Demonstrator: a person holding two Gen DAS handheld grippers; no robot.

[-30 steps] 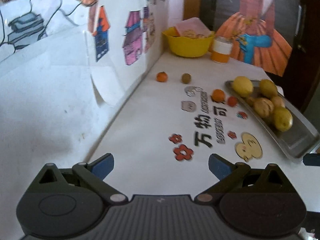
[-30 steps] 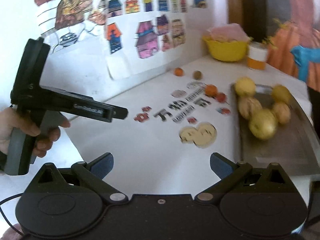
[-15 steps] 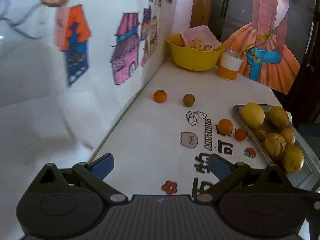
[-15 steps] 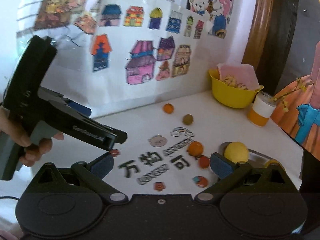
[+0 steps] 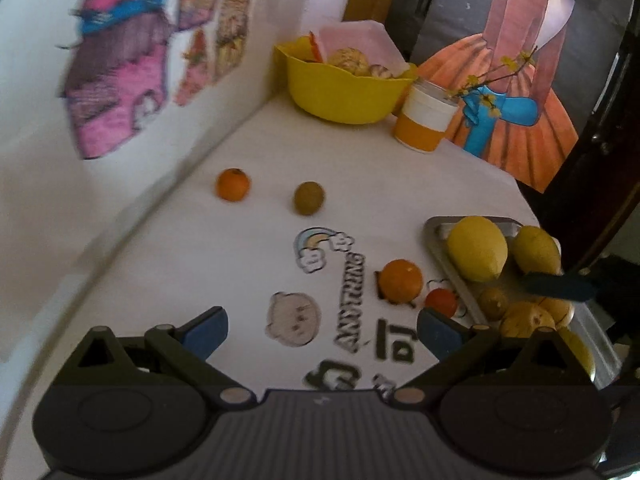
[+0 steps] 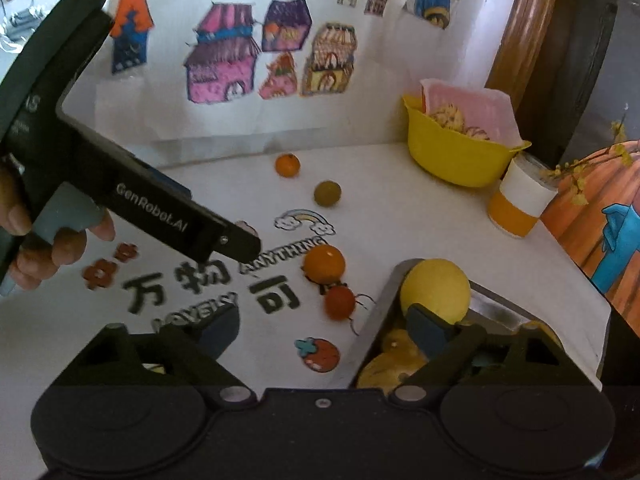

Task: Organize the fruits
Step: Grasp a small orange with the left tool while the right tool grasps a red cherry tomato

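Observation:
On the white tabletop lie a small orange [image 5: 233, 184], a brown-green round fruit [image 5: 309, 198], a bigger orange [image 5: 401, 281] and a small red fruit [image 5: 441, 302]. The last two sit beside the metal tray [image 5: 434, 228], which holds several yellow lemons [image 5: 477, 248] and brownish fruits. My left gripper [image 5: 320, 332] is open and empty, low over the printed stickers, short of the bigger orange. My right gripper [image 6: 324, 330] is open too, with its right finger over the tray [image 6: 380, 312] by a lemon [image 6: 435, 287]. The orange [image 6: 324, 264] and red fruit [image 6: 340, 302] lie just ahead of it.
A yellow bowl [image 5: 344, 88] with food and a pink lid stands in the back corner, with an orange-and-white cup [image 5: 424, 120] beside it. A wall with drawings runs along the left. In the right wrist view a hand [image 6: 60, 240] holds the left gripper [image 6: 244, 242].
Both grippers have moved forward toward the fruits, which now look larger and nearer. The right gripper has come over the tray's near corner. Both stay open.

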